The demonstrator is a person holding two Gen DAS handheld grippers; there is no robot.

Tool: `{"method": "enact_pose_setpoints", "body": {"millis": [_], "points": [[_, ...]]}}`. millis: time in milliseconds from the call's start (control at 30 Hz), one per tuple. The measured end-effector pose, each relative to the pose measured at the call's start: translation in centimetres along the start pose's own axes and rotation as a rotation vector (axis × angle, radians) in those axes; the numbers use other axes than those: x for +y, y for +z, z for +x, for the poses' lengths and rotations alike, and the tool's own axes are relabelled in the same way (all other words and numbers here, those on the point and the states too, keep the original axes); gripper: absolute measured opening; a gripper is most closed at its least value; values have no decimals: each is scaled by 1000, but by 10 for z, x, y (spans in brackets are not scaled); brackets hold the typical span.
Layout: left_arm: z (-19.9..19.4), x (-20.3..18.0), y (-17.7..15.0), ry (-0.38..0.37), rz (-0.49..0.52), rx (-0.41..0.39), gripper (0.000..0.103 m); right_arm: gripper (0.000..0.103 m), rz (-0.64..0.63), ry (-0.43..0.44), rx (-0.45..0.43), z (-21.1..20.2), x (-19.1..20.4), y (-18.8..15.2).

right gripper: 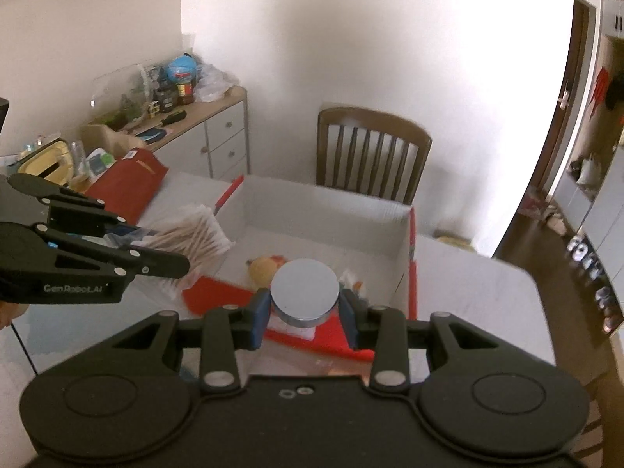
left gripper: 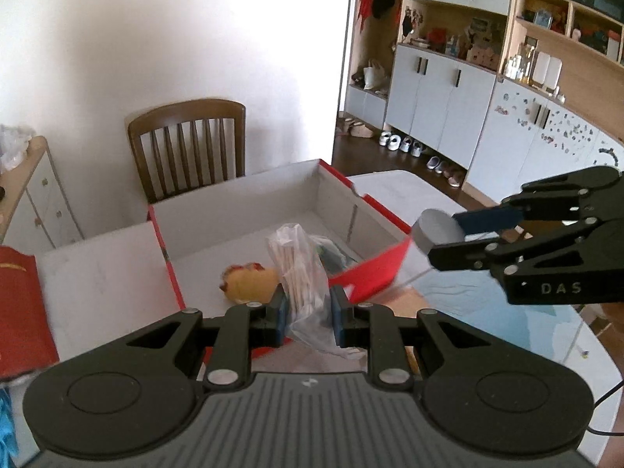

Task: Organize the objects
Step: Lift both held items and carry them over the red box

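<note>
Objects part-sorted: 2 items in the grippers, both short of the red box.

Red box (left gripper: 249,210) stood open on the white table (left gripper: 390,187) in front of a wooden chair (left gripper: 187,148), and it already held a small yellow toy (left gripper: 249,282) and some packets toward its right side. The left gripper (left gripper: 308,308) was clamped on a clear bag of cotton swabs (left gripper: 300,273), held over the near edge of the box. The right gripper (right gripper: 304,304) was clamped on a flat grey round tin (right gripper: 305,286), raised at the box's near right side above a red flap (right gripper: 218,296). Judging by this, 2 drops remained before these items were stored. A red pouch (right gripper: 128,179) lay outside, to the left of the box, probably also left to sort.
</note>
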State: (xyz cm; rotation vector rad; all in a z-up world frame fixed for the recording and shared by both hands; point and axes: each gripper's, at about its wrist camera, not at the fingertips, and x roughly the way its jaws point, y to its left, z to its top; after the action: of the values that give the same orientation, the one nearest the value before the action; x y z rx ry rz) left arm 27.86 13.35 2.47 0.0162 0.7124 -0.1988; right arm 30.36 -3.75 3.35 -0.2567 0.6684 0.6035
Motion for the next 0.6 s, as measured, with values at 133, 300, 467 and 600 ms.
{"method": "enact_pose_setpoints", "body": {"millis": [133, 300, 467, 600], "points": [[17, 15, 13, 11, 0, 16, 21, 37, -18, -22, -1, 15, -2, 12], [41, 34, 29, 35, 12, 27, 21, 37, -32, -53, 6, 39, -3, 25], [66, 43, 38, 62, 64, 31, 21, 37, -46, -72, 26, 65, -3, 29], [90, 54, 44, 77, 88, 59, 21, 37, -40, -88, 55, 88, -5, 30]]}}
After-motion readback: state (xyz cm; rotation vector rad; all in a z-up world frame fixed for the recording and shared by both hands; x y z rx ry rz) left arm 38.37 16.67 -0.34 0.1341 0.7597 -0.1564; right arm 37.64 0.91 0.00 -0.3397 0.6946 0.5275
